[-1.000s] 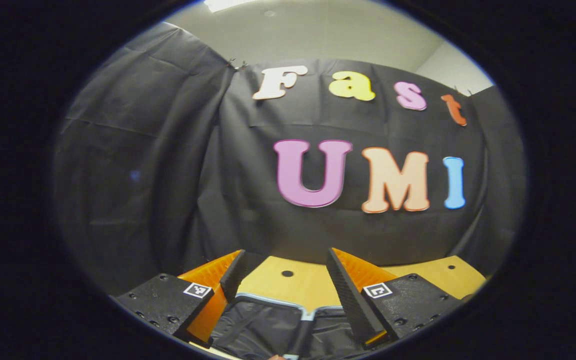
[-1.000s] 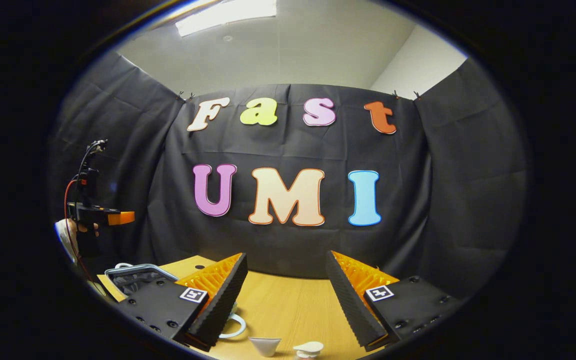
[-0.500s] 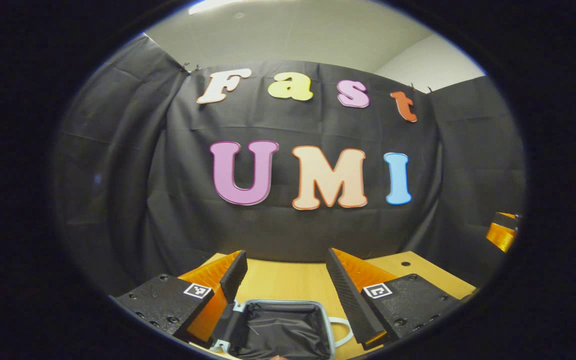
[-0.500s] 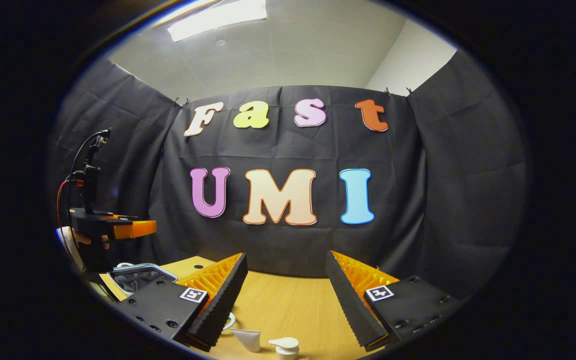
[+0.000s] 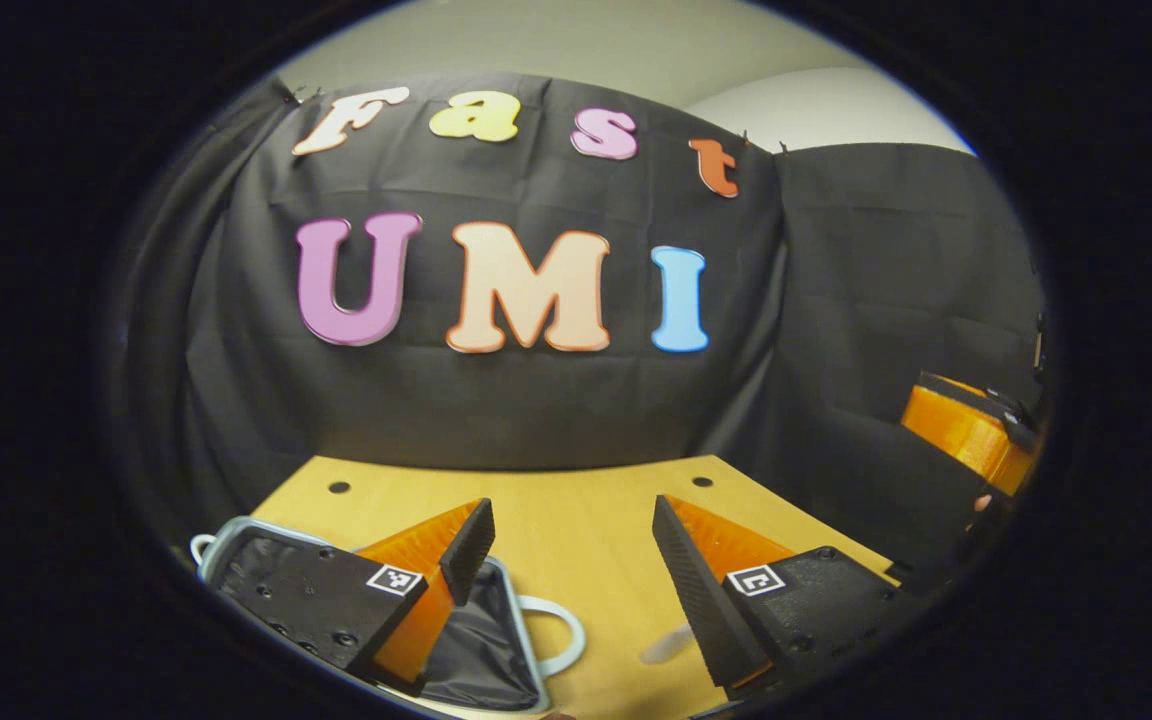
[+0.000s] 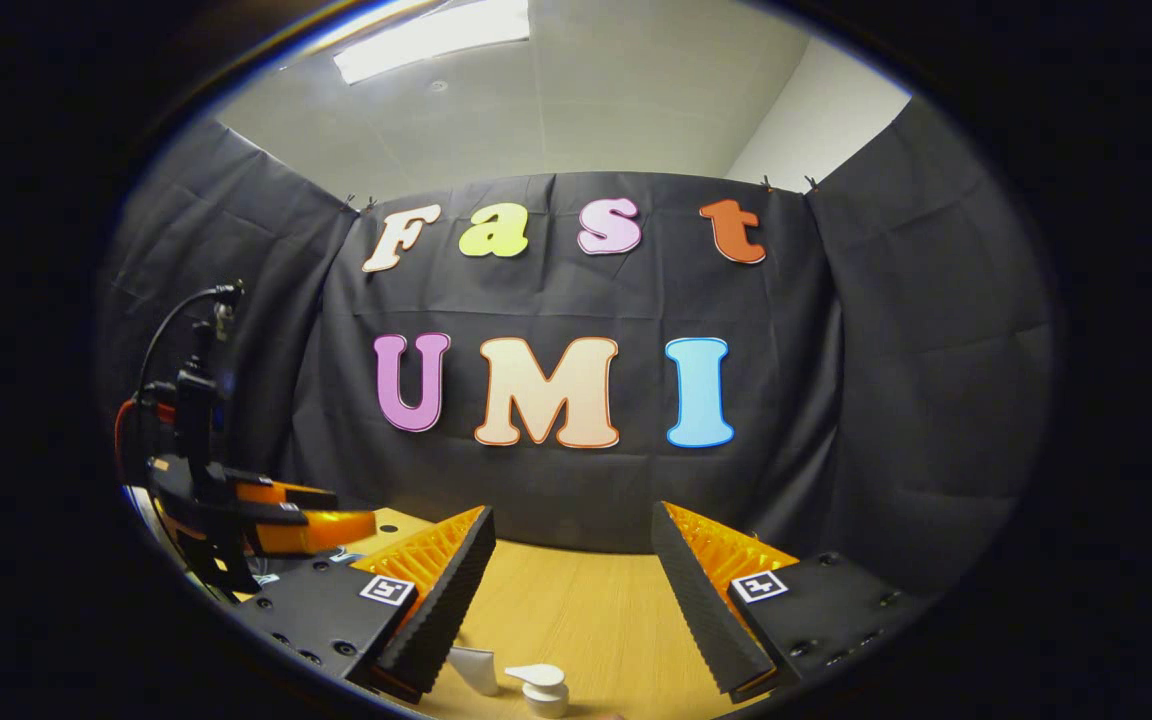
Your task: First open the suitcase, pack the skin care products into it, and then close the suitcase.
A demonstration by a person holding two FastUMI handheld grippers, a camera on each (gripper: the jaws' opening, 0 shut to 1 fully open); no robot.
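Left gripper view: the left gripper [image 5: 571, 545] has swung right and tipped down within the last second. The open suitcase [image 5: 481, 650], dark lining exposed, sat centred between the fingers a moment ago; it now lies at lower left, partly behind the left finger, its pale handle loop [image 5: 561, 640] on the wooden table [image 5: 576, 500]. The jaws stand wide with nothing between them. A pale blurred item lies on the table just beside the right finger; its identity cannot be told. The right gripper [image 5: 966, 440] shows at the far right edge.

Right gripper view: the right gripper [image 6: 571, 590] is spread wide and empty, hovering above the table. A white pump bottle [image 6: 541, 688] and a white cap-like piece [image 6: 476, 668] lie just below its fingers, nearer the left finger. The left gripper has advanced at left.

Judgement: opening appears complete; packing is starting, and the products are not yet gripped.
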